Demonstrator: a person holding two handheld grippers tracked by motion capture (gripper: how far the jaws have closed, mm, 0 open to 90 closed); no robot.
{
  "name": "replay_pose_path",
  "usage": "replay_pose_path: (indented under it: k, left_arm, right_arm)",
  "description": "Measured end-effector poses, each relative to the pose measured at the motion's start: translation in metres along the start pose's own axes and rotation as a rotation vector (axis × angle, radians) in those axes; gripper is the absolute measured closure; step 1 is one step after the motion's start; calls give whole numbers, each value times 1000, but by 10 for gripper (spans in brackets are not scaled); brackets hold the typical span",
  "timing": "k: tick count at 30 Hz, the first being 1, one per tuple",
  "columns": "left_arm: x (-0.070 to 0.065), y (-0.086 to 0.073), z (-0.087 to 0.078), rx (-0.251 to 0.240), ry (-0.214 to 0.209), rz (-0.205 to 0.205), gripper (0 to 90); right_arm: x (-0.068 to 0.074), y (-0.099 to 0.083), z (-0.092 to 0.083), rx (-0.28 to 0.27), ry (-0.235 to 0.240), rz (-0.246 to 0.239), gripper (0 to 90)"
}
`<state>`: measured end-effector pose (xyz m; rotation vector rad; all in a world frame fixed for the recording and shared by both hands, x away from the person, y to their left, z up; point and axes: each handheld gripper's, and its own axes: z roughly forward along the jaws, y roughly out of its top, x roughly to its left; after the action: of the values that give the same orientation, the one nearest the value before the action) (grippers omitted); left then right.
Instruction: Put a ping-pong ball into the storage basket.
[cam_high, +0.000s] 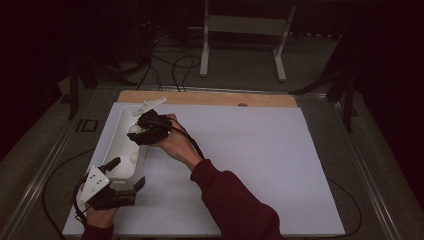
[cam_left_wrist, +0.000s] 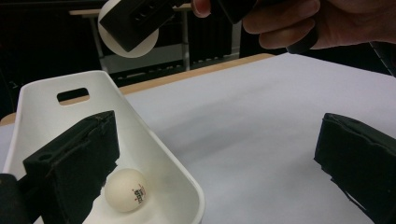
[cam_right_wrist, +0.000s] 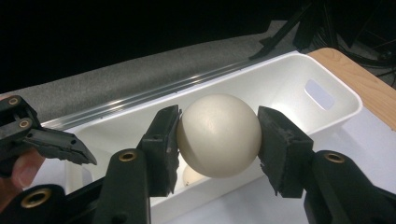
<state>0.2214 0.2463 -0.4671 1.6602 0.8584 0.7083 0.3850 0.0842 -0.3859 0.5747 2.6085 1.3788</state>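
Holding the ball (cam_right_wrist: 218, 134) pinched between your right gripper's (cam_high: 145, 131) pads above the white bin (cam_high: 116, 135), with your left gripper (cam_high: 123, 176) wide open astride its near wall, you risked a bounce-out if released high.

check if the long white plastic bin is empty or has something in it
Not empty: the long white plastic bin has one white ping-pong ball lying on its floor.

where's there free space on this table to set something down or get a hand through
The white sheet is bare from the right forearm out to its right edge, and up to the wooden strip. The left side is crowded: the white bin with a ball inside, the left gripper at its near end, the right gripper holding another ball above it.
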Motion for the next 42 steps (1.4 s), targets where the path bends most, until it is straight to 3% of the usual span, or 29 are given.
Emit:
replay_pose_path:
  k: [19,22,24,27,42]
  left_arm:
    - [0,0,-1,-2,3,-1,0]
    - [0,0,-1,-3,3,0,0]
    - [1,0,-1,-3,4,-1,0]
    - [0,0,-1,-3,3,0,0]
    - [0,0,1,9,0,4,0]
  right_arm:
    - [16,11,13,15,51,-20,493]
    - [16,11,14,3,76,5,328]
    - [15,11,14,3,66,21,207]
    - [12,10,13,20,48,26,135]
    - [-6,-12,-18,55,-24,25,128]
